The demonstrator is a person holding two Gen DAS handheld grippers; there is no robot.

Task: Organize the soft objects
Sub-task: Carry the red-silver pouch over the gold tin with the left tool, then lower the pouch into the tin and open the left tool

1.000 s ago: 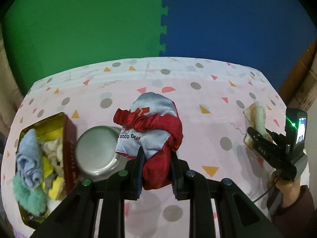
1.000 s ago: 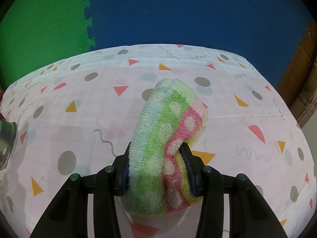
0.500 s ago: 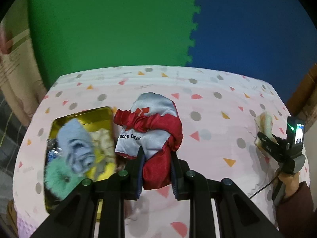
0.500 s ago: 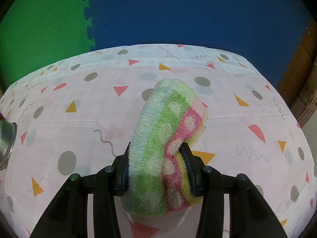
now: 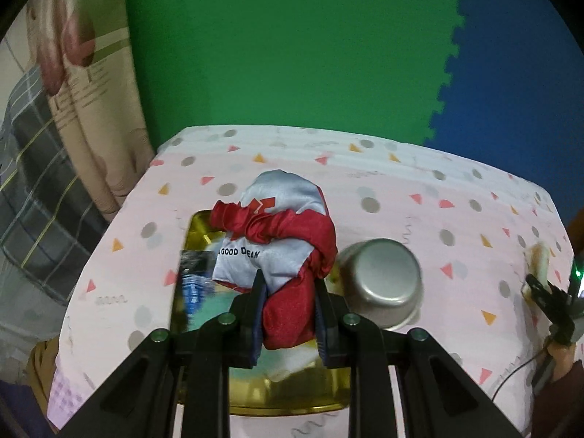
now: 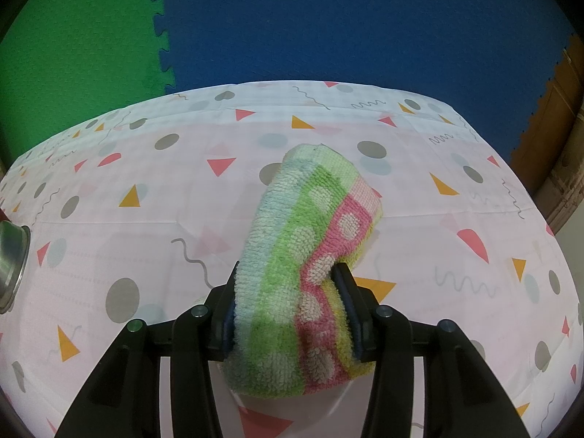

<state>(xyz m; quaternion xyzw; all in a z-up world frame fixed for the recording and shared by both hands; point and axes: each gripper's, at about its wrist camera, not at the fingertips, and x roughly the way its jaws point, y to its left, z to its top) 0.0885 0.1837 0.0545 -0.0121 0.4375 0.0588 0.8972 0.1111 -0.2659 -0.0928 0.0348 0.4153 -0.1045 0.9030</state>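
My left gripper (image 5: 288, 314) is shut on a red and silver satin cloth (image 5: 281, 233) and holds it above a gold tin (image 5: 292, 394) that has soft items inside, mostly hidden and blurred. My right gripper (image 6: 288, 306) is shut on a folded striped towel (image 6: 310, 252) with green, pink and blue bands, held just above the table. In the left wrist view the right gripper (image 5: 547, 292) with the towel (image 5: 536, 259) shows at the far right.
An upturned metal bowl (image 5: 383, 284) stands right of the tin; its rim shows in the right wrist view (image 6: 11, 266). The table has a pink patterned cloth (image 6: 146, 219). A bed or mattress (image 5: 36, 182) lies beyond the table's left edge.
My left gripper has swung left with the satin cloth, from right of the bowl to over the gold tin. The right gripper and towel have stayed still.
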